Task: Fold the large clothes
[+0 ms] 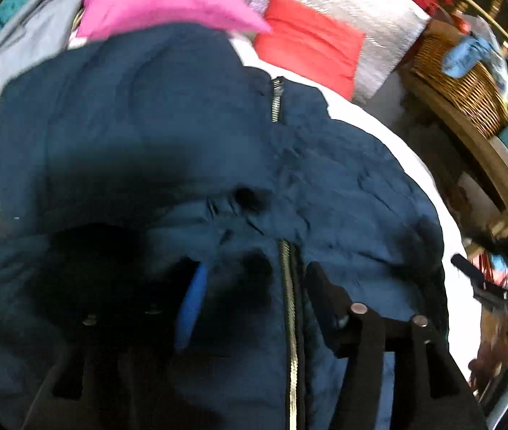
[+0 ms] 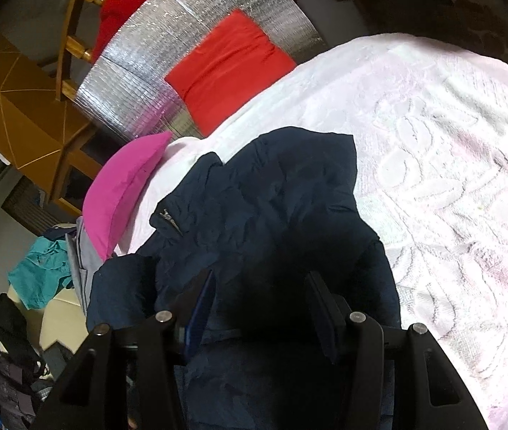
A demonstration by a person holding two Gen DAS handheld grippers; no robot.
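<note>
A large navy puffer jacket (image 1: 168,136) with a metal zipper (image 1: 290,315) lies crumpled on a white bedspread (image 1: 390,132); it also shows in the right wrist view (image 2: 272,193). My left gripper (image 1: 254,286) hovers close above the jacket near the zipper, its jaws spread apart with nothing between them. My right gripper (image 2: 259,294) is over the jacket's near edge, jaws also spread apart, fabric below them and not pinched. The lower part of the jacket is hidden under both grippers.
A pink pillow (image 2: 125,186) lies at the jacket's far side. A red folded cloth (image 2: 229,68) lies on a silver foil mat (image 2: 139,82). A wicker basket (image 1: 458,89) stands on a wooden shelf at right. The white embossed bedspread (image 2: 451,179) spreads to the right. Clothes pile (image 2: 39,276) at left.
</note>
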